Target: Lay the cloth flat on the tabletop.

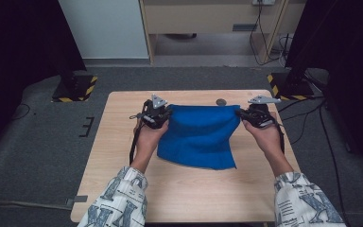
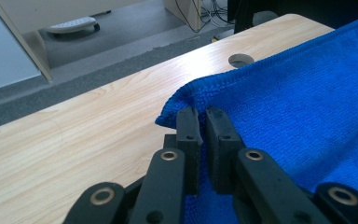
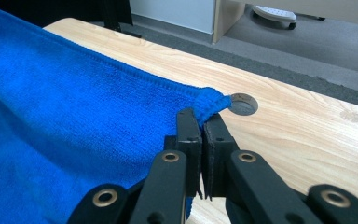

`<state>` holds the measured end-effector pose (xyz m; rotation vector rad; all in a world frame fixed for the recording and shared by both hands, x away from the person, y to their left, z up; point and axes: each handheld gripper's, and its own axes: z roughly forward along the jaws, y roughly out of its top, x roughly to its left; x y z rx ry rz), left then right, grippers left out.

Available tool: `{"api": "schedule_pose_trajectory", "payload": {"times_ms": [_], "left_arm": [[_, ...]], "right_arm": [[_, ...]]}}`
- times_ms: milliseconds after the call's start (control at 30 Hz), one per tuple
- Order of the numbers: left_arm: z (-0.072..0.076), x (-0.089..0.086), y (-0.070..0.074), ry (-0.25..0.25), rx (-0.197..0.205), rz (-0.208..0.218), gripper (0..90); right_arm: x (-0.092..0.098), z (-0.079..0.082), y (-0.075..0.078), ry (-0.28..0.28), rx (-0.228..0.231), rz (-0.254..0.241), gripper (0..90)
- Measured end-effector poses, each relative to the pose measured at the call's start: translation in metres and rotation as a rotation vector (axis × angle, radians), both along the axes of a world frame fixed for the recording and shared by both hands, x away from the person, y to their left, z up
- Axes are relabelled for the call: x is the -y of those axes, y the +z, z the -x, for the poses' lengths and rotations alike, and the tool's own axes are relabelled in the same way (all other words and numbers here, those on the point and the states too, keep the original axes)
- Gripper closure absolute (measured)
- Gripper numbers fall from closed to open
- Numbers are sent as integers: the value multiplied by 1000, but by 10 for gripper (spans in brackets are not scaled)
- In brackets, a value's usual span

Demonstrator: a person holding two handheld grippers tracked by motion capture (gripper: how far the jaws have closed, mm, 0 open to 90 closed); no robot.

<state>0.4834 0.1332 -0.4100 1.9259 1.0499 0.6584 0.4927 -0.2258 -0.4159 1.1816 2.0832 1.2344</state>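
Nearest to you, your two patterned sleeves (image 1: 118, 201) come in over the near edge of the wooden table (image 1: 184, 198), and your hands reach forward along both sides of the blue microfibre cloth (image 1: 198, 135).

Your left tool (image 1: 166, 115) is clamped on the far left corner of the cloth. In the left gripper view the jaws stand almost together, with the corner of the cloth (image 2: 186, 100) pinched between them, and the blue fabric spreads away to the right of the jaws and also under them.

Your right tool (image 1: 240, 113) is clamped on the far right corner. In the right gripper view the jaws are pressed together on the cloth (image 3: 74, 121), its rolled corner sticks out just past the tips, and the hemmed edge runs away to the left, pulled rather straight.

Between both tools the far edge of the cloth is held up and stretched. The rest hangs toward you, and the near part lies on the table between your forearms, with one near corner pointing to your right.

Just behind the stretched edge there is a round cable hole (image 1: 221, 101) in the table, near the far rim. Beyond the table you see grey carpet floor (image 1: 38, 142) and two stand bases with yellow-black stripes (image 1: 75, 89).
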Motion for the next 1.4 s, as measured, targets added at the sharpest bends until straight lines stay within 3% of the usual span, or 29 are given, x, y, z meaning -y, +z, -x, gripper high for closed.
{"api": "schedule_pose_trajectory", "payload": {"times_ms": [500, 733, 1400], "left_arm": [[-19, -1, -22, 29, -62, -15, 841], [-24, -3, -38, 44, -90, -28, 842], [-33, -14, -62, 56, -136, -53, 841]], "right_arm": [[-3, -21, -19, -17, -44, -8, 868], [-14, -30, -34, -23, -74, 52, 865], [-29, -43, -62, -41, -130, 47, 867]]}}
